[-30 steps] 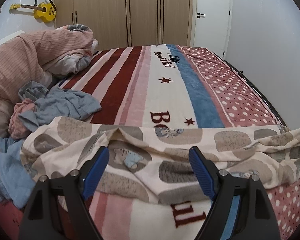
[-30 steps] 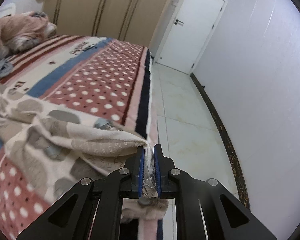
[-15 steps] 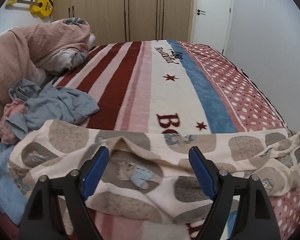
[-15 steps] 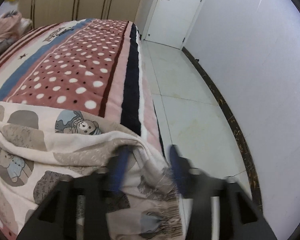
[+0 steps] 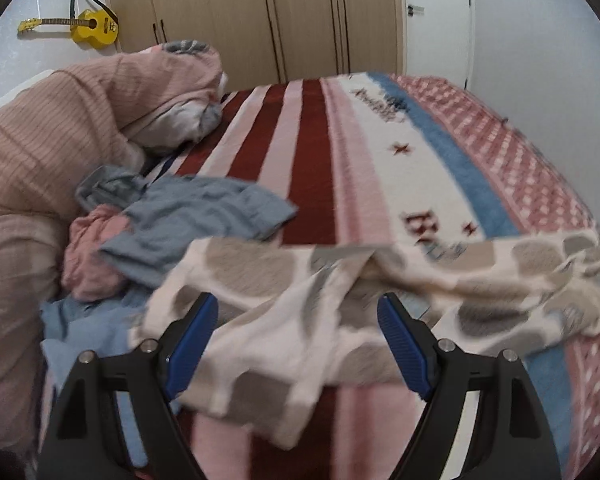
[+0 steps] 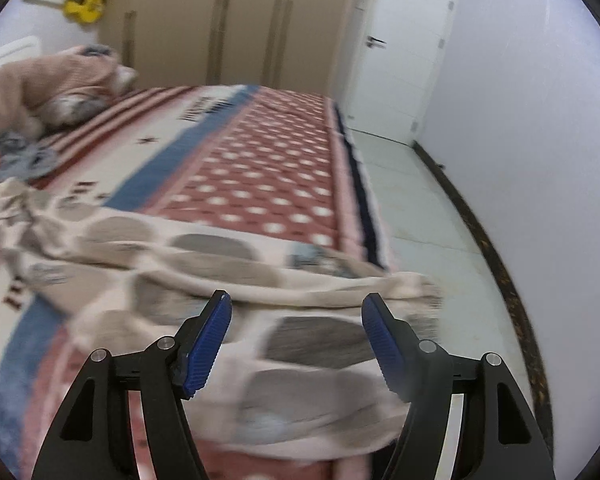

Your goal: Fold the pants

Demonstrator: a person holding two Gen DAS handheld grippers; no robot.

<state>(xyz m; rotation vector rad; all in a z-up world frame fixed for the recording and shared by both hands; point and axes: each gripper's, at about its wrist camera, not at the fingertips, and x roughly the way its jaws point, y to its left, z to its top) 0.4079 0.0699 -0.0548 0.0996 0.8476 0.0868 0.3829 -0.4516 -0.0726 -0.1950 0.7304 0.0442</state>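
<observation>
The pants [image 5: 340, 296] are cream with grey-brown patches and small bear prints. They lie stretched across the near end of the bed, rumpled. In the right wrist view the pants [image 6: 228, 264] reach the bed's right edge, their end just ahead of the fingers. My left gripper [image 5: 298, 320] is open above the pants' left part and holds nothing. My right gripper [image 6: 296, 320] is open over the pants' right end and holds nothing. Both views are blurred by motion.
The bed blanket [image 5: 312, 152] has red, pink, white and blue stripes and a dotted band. A pile of blue and pink clothes [image 5: 172, 232] and a pink duvet [image 5: 60, 128] lie at the left. Tiled floor [image 6: 420, 208] runs along the bed's right edge.
My right gripper opened and let go of the pants' end, which now lies on the bed. Both grippers have shifted and the views have swung, the left one toward the clothes pile.
</observation>
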